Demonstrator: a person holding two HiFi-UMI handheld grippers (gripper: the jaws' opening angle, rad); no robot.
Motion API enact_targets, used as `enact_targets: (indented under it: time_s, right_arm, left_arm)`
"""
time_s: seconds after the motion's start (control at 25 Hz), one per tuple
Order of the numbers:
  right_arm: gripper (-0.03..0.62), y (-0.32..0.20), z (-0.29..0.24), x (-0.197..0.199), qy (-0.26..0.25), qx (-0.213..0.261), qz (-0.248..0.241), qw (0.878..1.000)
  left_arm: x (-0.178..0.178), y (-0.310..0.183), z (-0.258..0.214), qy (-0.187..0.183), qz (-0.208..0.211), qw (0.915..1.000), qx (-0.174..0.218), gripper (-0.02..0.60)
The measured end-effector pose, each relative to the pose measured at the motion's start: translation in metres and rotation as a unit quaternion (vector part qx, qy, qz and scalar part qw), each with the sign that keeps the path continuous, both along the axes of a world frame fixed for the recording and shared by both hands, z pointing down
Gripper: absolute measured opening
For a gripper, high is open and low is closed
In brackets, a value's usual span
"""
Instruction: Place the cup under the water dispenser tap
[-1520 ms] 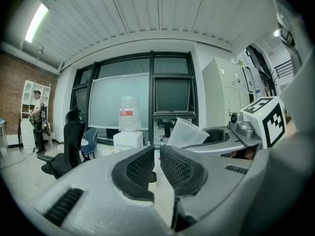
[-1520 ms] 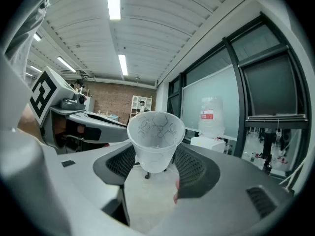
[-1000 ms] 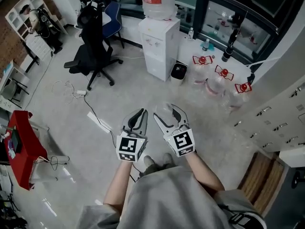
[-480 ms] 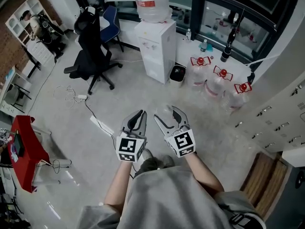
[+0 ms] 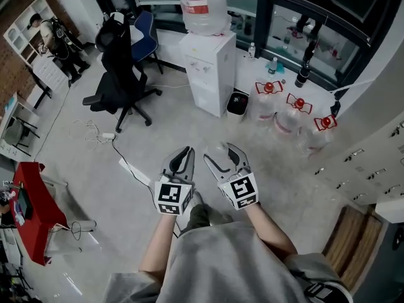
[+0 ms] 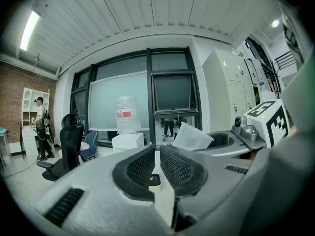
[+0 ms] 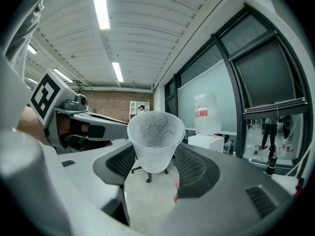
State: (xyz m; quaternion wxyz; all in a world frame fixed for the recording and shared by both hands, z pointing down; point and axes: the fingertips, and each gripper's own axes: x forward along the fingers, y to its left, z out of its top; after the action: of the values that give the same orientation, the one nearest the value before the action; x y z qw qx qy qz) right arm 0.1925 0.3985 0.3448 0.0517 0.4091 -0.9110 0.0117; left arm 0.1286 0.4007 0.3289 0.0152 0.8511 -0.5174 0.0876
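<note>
A translucent plastic cup (image 7: 155, 140) with a faint hexagon pattern stands upright between the pads of my right gripper (image 7: 155, 162), which is shut on its lower part. From the head view the cup (image 5: 218, 152) sits in the right gripper (image 5: 222, 156) above the grey floor. My left gripper (image 5: 181, 160) is beside it, jaws together and empty (image 6: 157, 154). The white water dispenser (image 5: 208, 68) with a big bottle (image 5: 201, 5) on top stands ahead, across several steps of floor. The dispenser (image 7: 205, 141) shows to the right of the cup, and the left gripper view has the dispenser (image 6: 127, 140) left of centre.
A black office chair (image 5: 123, 68) stands left of the dispenser. A black bin (image 5: 238, 103) and three red-capped water jugs (image 5: 291, 113) sit to its right. Cables and a power strip (image 5: 129, 167) cross the floor on the left. A red table (image 5: 25, 204) is far left, grey lockers (image 5: 372, 169) right.
The whole scene has slid slightly down the head view, so both grippers and the cup have come a little nearer the dispenser. The grip on the cup is unchanged.
</note>
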Motion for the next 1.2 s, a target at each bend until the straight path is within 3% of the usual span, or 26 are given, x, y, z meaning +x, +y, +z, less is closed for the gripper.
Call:
enact_targets:
  time_s: [0.56, 0.92, 1.2]
  right_arm:
    - [0.250, -0.104, 0.001, -0.077, 0.006, -0.008, 0.038, 0.999]
    - [0.249, -0.140, 0.006, -0.124, 0.014, -0.012, 0.054, 0.998]
    - [0.249, -0.156, 0.011, -0.136, 0.022, -0.020, 0.073, 0.997]
  left_arm:
    - [-0.081, -0.109, 0.002, 0.003, 0.030, 0.9995, -0.004, 0.028]
    - [-0.133, -0.145, 0.010, 0.008, 0.043, 0.9990, -0.010, 0.029]
    - [-0.151, -0.166, 0.015, 0.015, 0.052, 0.9985, -0.013, 0.029]
